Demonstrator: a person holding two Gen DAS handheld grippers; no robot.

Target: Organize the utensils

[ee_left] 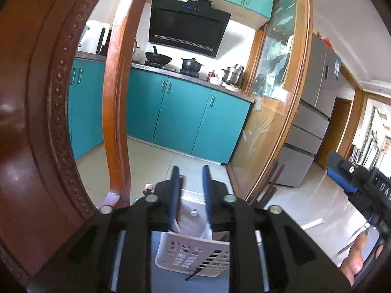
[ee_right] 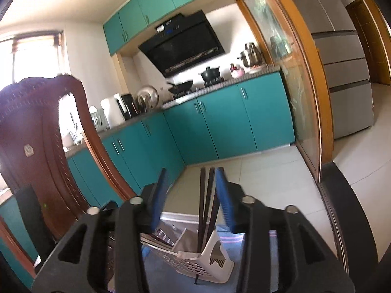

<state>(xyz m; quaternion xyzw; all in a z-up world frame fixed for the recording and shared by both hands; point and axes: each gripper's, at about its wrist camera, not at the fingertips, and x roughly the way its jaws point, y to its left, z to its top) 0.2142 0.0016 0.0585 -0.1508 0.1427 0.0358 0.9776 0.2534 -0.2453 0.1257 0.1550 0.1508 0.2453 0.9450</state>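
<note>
A white perforated utensil holder (ee_left: 193, 256) stands on a blue-grey surface just below my left gripper (ee_left: 190, 171), whose blue-padded fingers are apart and hold nothing. In the right wrist view the same holder (ee_right: 207, 258) has several dark chopsticks (ee_right: 206, 200) standing upright in it. My right gripper (ee_right: 193, 173) is open, its fingers on either side of the chopsticks' upper ends without closing on them. The right gripper also shows at the right edge of the left wrist view (ee_left: 342, 171).
A carved dark wooden chair back (ee_left: 36, 122) stands close on the left, also in the right wrist view (ee_right: 36, 134). Teal kitchen cabinets (ee_left: 180, 112), a stove with pots, a glass sliding door (ee_left: 273, 97) and a grey fridge (ee_left: 315, 112) lie beyond.
</note>
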